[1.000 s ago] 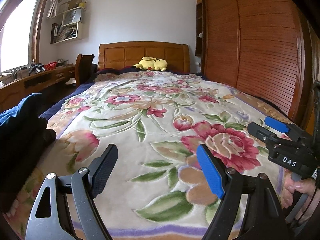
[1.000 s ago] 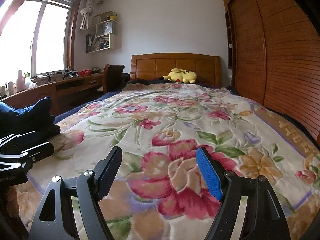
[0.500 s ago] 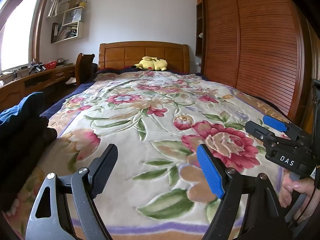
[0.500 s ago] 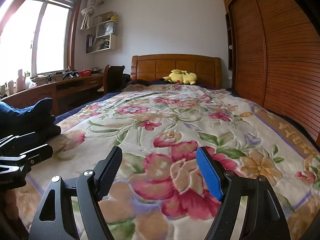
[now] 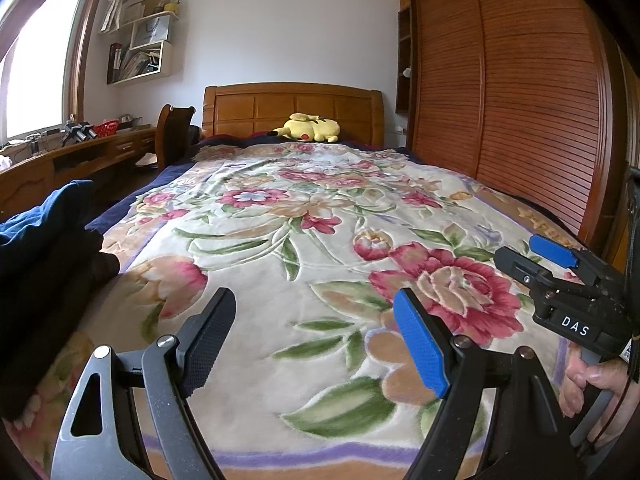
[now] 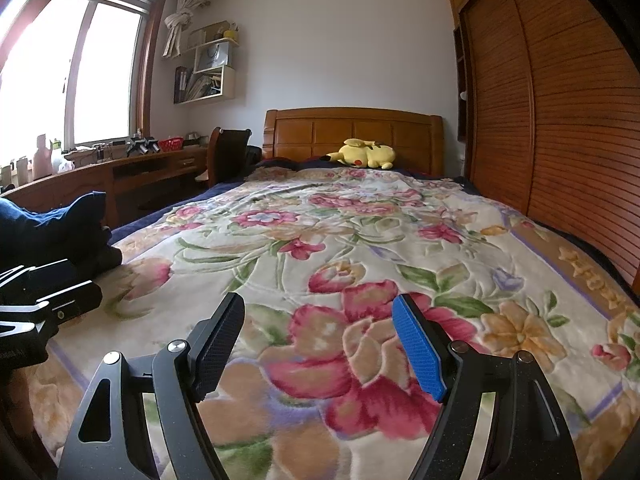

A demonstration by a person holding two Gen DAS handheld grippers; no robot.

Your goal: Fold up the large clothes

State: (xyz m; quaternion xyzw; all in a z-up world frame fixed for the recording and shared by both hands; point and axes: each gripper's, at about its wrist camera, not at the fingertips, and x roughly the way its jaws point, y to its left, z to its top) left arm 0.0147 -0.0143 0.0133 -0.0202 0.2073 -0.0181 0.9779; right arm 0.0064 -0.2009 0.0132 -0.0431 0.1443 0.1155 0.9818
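A heap of dark blue and black clothes (image 5: 44, 248) lies at the left edge of the bed, also visible as the dark clothes heap (image 6: 60, 228) in the right wrist view. My left gripper (image 5: 314, 328) hovers open over the floral blanket (image 5: 300, 240) near the foot of the bed, nothing between its fingers. My right gripper (image 6: 318, 330) is open too, empty, above the blanket (image 6: 360, 240). The right gripper's body (image 5: 568, 280) shows at the right of the left wrist view, held by a hand (image 5: 596, 384). The left gripper's body (image 6: 40, 300) shows at the left of the right wrist view.
A yellow plush toy (image 5: 308, 128) rests by the wooden headboard (image 5: 292, 108). A slatted wooden wardrobe (image 5: 520, 100) runs along the bed's right side. On the left stand a desk (image 6: 120, 172) with small items, a chair (image 6: 228, 152), wall shelves (image 6: 208, 76) and a window (image 6: 72, 72).
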